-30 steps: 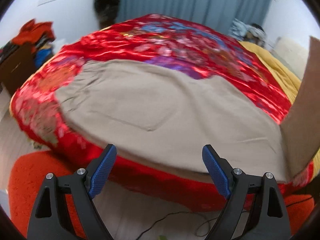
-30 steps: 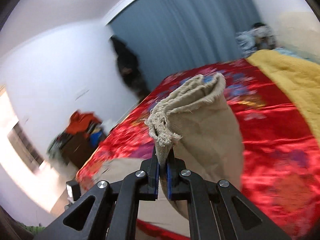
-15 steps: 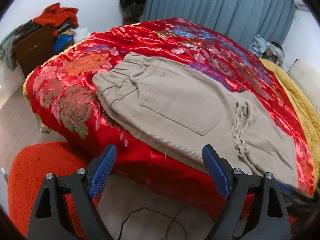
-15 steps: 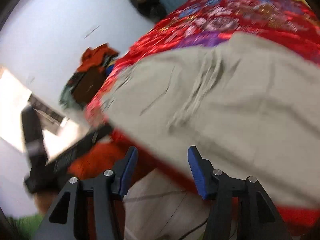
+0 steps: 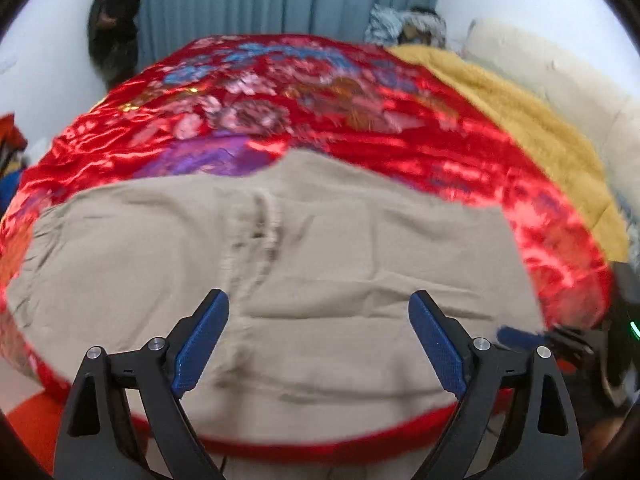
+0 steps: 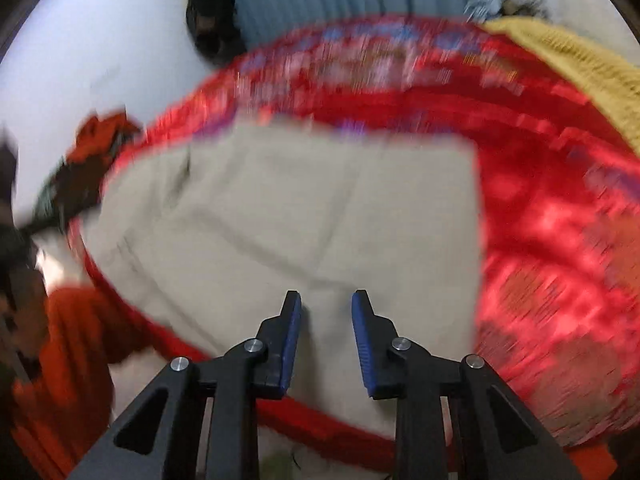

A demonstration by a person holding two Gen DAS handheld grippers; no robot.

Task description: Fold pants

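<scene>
Pants: the beige cotton pants are lying folded over on the red floral satin bedspread, at its near edge, the frayed hem now resting across the middle of the cloth instead of hanging from the right tool.
Right tool: the right tool is no longer gripping the hem; its blue-padded jaws are closing, narrow, with nothing between them, above the near edge of the pants (the view is blurred).
Left tool: the left tool is standing wide and empty, over the same near edge.
Meaning: the lengthwise fold is looking done; a second fold probably remains.
Beyond: a yellow fleece blanket is lying to the right of the bedspread.
</scene>
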